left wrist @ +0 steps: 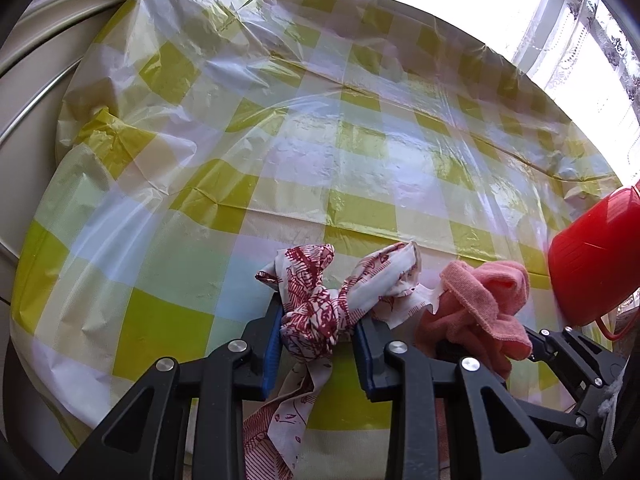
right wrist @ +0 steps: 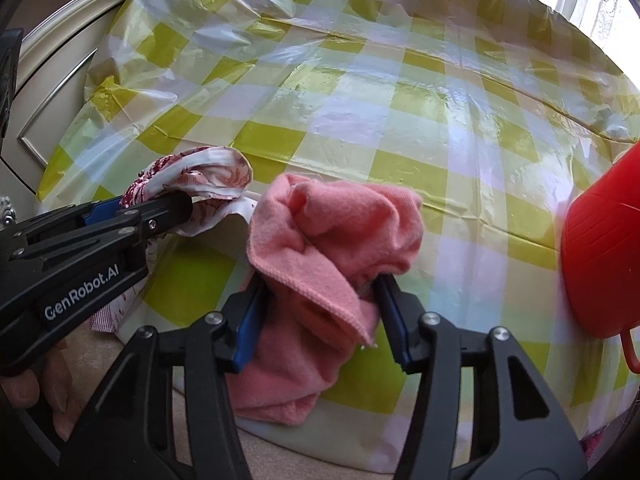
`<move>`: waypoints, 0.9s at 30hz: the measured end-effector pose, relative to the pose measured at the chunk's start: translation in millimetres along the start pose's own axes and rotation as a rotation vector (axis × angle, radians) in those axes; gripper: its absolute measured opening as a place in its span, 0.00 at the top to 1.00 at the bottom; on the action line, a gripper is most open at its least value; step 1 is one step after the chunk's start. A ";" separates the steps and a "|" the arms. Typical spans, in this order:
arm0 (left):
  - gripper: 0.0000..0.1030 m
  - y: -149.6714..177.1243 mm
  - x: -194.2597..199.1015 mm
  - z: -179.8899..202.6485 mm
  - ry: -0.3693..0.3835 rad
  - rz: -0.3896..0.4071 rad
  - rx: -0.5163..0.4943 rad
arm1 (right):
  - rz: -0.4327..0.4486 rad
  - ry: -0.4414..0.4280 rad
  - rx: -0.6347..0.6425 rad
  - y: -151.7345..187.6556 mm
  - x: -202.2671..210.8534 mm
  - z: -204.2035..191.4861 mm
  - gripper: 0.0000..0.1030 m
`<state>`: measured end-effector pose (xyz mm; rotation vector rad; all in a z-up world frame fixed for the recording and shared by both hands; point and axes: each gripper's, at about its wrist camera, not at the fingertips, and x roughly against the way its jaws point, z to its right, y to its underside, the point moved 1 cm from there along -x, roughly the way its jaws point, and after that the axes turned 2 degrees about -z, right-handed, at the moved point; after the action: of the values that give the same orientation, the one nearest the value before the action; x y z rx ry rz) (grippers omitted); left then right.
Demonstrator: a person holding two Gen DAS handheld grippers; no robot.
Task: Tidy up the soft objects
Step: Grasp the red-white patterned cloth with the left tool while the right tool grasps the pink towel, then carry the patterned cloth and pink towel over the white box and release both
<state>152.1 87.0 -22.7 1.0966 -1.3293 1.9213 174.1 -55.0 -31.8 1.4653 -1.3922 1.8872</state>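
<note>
1. Between L jaws: left gripper (left wrist: 316, 322) clamped on red-and-white patterned cloth (left wrist: 316, 312), blue pads pressing it from both sides. Bunched knot of fabric sits right at the pads; a loose tail hangs down below the jaws toward cam.
2. Just past L jaw tips: two folds of same cloth stick up and forward, one straight ahead, one angled to R.
3. Between R jaws: right gripper (right wrist: 320, 312) pinching pink cloth (right wrist: 320, 248), crumpled wad bulging above and ahead of the tips, rest drooping below the jaws.
4. Beside each other: from L wrist view, pink cloth (left wrist: 480, 300) is just R of L jaws, near the patterned cloth. From R wrist view, left gripper (right wrist: 188, 204) comes in from L side w/ patterned cloth (right wrist: 200, 176) wrapped over its tip, edge close to pink cloth; contact unclear.
5. Low L corner of R wrist view: bare fingers (right wrist: 24, 392) gripping the L tool handle.
6. Under and ahead of both jaws: table w/ yellow-green checked plastic cover (left wrist: 360, 128), wrinkled, glossy.
7. R of R jaws, well apart from pink cloth: red plastic container (right wrist: 600, 264), blurred, thin red handle at its lower edge; also seen at R edge of L wrist view (left wrist: 592, 256).
8. Far ahead, R: bright window w/ lace curtain (left wrist: 592, 40).
</note>
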 end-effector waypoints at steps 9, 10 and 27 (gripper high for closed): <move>0.70 7.0 18.5 3.3 0.002 0.039 0.015 | 0.044 -0.029 -0.025 2.7 13.7 5.0 0.69; 0.70 7.5 19.9 4.5 0.003 0.040 0.015 | 0.049 -0.031 -0.028 3.4 15.6 6.0 0.70; 0.70 26.1 47.6 50.1 0.054 0.068 -0.045 | 0.119 -0.002 -0.103 31.3 62.1 46.7 0.71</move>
<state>122.3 30.4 14.4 0.9818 -1.3900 1.9461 150.0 -125.2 6.8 1.3628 -1.5853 1.8535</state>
